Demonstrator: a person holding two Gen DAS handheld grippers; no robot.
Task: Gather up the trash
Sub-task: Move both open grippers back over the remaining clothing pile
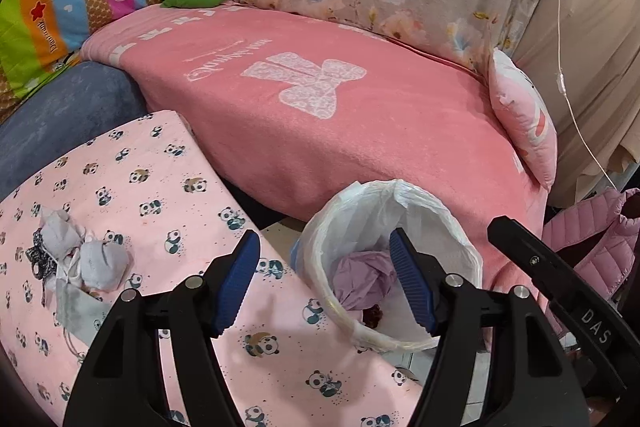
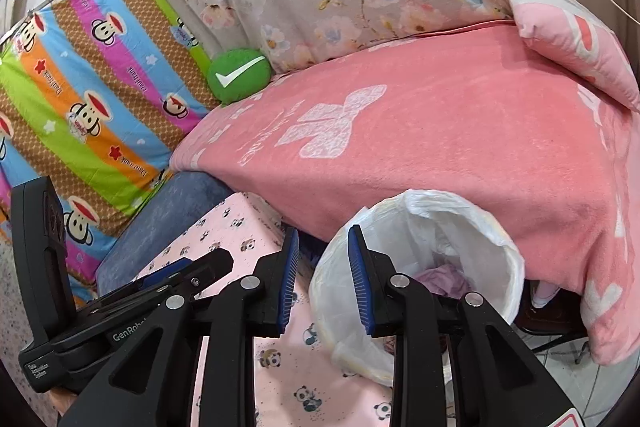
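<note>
The left gripper (image 1: 324,281) sits low in its frame, jaws wide apart and empty. The right gripper (image 2: 324,279) shows a narrower empty gap.

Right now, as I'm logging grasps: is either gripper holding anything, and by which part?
Nothing is held. The left gripper and right gripper both stand open and empty, by the lined trash bin.
</note>
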